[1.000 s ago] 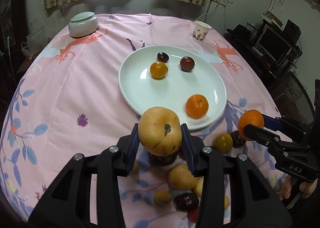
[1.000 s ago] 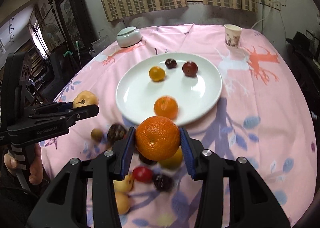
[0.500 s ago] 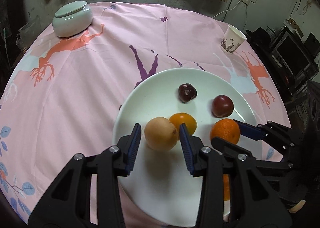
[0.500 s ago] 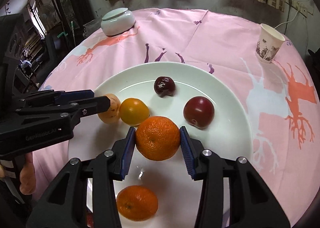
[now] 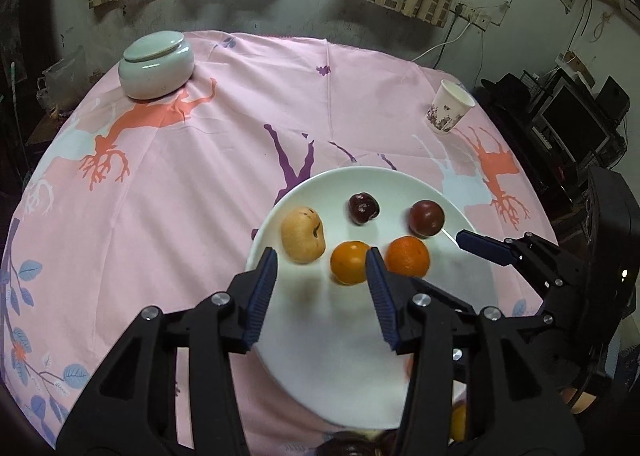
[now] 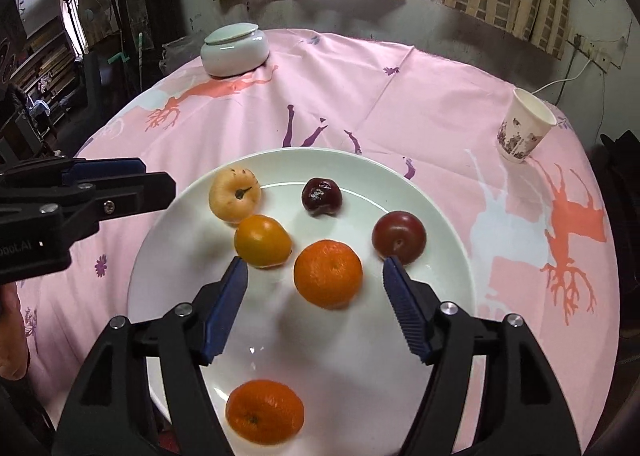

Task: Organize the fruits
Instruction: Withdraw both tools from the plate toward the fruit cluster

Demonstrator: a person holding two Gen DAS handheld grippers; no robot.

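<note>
A white plate (image 5: 344, 344) (image 6: 440, 216) lies on the pink cloth. On it rest a tan pear (image 5: 303, 234) (image 6: 235, 195), a yellow-orange fruit (image 5: 349, 262) (image 6: 262, 241), an orange (image 5: 407, 256) (image 6: 328, 273), a dark cherry-like fruit (image 5: 363, 208) (image 6: 322, 196), a dark red plum (image 5: 426, 218) (image 6: 399, 237) and a second orange (image 6: 264, 411). My left gripper (image 5: 320, 284) is open and empty just short of the pear. My right gripper (image 6: 316, 296) is open, its jaws either side of the orange without touching it.
A lidded pale green jar (image 5: 157, 64) (image 6: 235, 49) stands far left and a paper cup (image 5: 449, 112) (image 6: 525, 131) far right on the round table. More loose fruit (image 5: 458, 422) lies off the plate at the near edge. Dark furniture stands around the table.
Both grippers opened and drew back a little. The pear left the left gripper and the orange left the right gripper; both now rest on the plate.
</note>
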